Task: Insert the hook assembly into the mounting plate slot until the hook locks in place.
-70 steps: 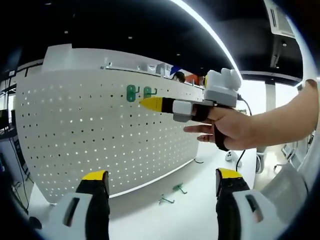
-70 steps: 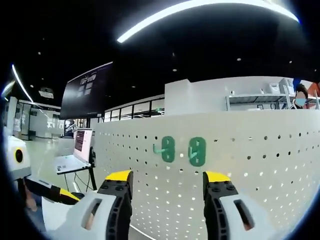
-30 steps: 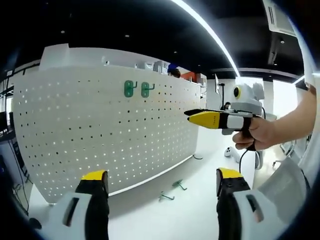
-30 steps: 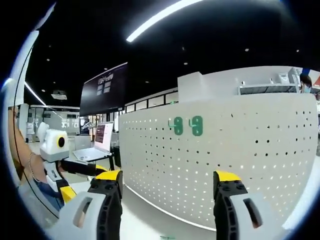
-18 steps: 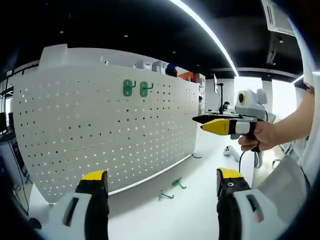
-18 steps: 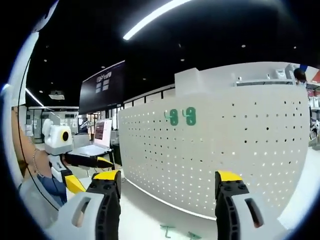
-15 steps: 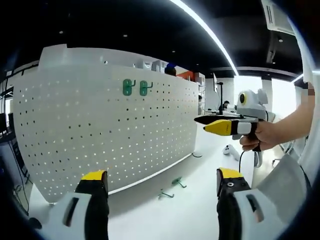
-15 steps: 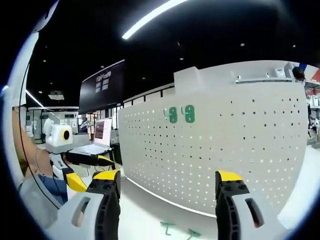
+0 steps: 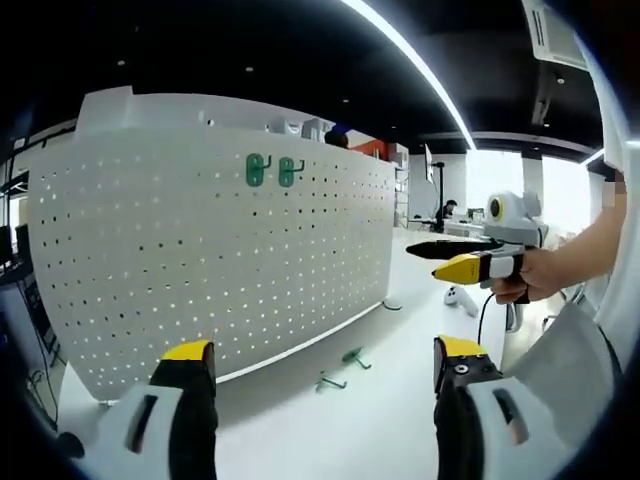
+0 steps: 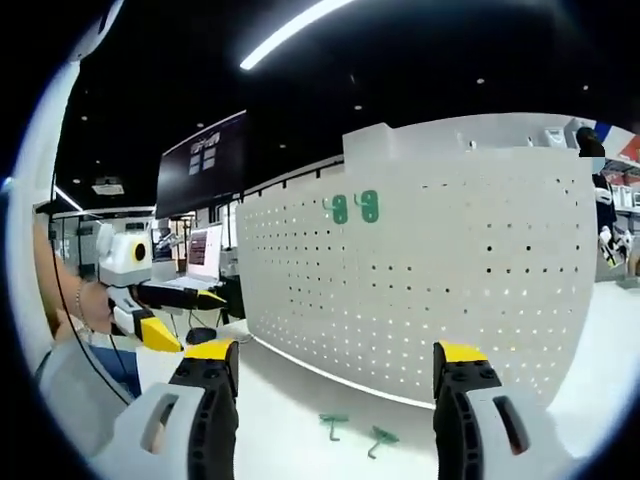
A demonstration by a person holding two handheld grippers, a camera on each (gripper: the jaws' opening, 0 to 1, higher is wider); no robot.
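A: Near ground first. Left gripper [image 9: 320,375]: jaws spread wide, nothing between them. Right gripper [image 10: 335,375]: same, jaws wide apart, empty.

B: And the hooks?

A: Two loose green hooks [image 9: 338,368] lie on the white table [image 9: 330,440], just ahead of the left gripper's jaws and near the foot of the pegboard. In the right gripper view the same pair [image 10: 355,432] sits low between its jaws, apart from both tips.

B: Farther out?

A: The white pegboard [image 9: 200,260] stands upright on the table. Two green mounted hooks [image 9: 272,170] sit side by side high on it, well apart from either gripper.

B: Against the earlier frames?

A: About two seconds back the right gripper was up close to the mounted pair. It has since pulled back and dropped; it now shows at the right of the left gripper view, held in a hand [image 9: 545,275], away from the board. The loose hooks have come into the right gripper view. The left gripper has stayed about where it was.
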